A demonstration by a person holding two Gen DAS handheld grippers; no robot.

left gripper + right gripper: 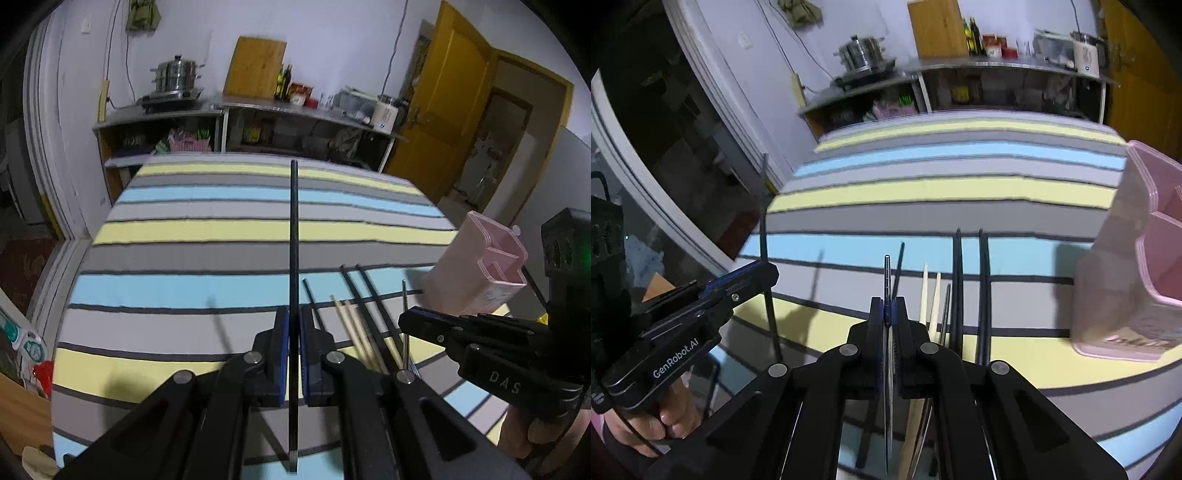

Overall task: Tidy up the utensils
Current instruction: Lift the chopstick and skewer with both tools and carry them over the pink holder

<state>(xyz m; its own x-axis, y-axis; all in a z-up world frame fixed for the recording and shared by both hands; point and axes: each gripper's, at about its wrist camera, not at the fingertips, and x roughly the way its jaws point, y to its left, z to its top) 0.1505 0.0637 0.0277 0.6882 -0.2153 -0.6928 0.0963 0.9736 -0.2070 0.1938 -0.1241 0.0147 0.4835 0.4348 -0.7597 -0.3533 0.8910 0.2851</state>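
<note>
My left gripper (293,325) is shut on a long black chopstick (294,236) that points away over the striped table. My right gripper (888,314) is shut on a thin metal chopstick (887,273), lifted above the table. It also shows in the left wrist view (406,325), holding the metal chopstick (404,295). On the table between them lie two pale wooden chopsticks (931,295), a pair of black chopsticks (971,280) and another dark one (899,266). A pink divided utensil holder (1126,280) stands at the right.
The striped tablecloth (221,229) covers the table. The left gripper shows at the left of the right wrist view (753,277). Behind the table stand shelves with a steel pot (177,75) and a yellow door (450,110).
</note>
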